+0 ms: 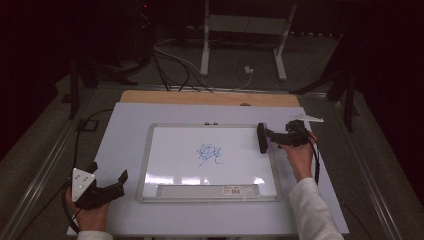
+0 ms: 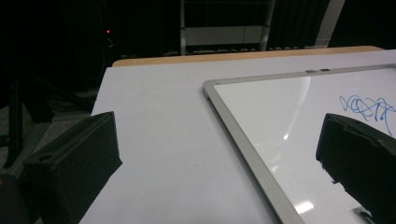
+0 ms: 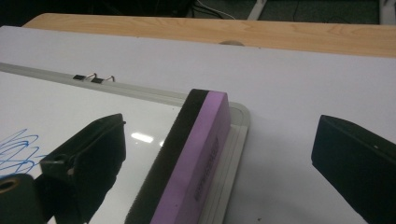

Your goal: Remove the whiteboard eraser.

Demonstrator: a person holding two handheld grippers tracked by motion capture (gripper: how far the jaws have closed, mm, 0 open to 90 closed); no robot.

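Observation:
A whiteboard [image 1: 145, 165] with a silver frame lies on the white table cover, and a blue scribble [image 1: 209, 154] sits near its middle. A purple and black eraser [image 1: 262, 138] stands on edge at the board's right frame. My right gripper [image 1: 270, 139] is at that eraser. In the right gripper view the eraser [image 3: 201, 158] stands between the wide-apart jaws of the open right gripper [image 3: 219, 140], touching neither. My left gripper [image 1: 107, 172] is open, left of the board near the front edge. The left gripper [image 2: 218, 140] looks over the board's frame [image 2: 233, 126] with nothing between its jaws.
Two binder clips [image 3: 93, 78] sit on the board's far frame. A pen tray with a label [image 1: 200, 190] runs along its near edge. A wooden table edge [image 1: 210, 98] shows beyond the cover. Cables and a metal stand [image 1: 240, 45] lie on the dark floor behind.

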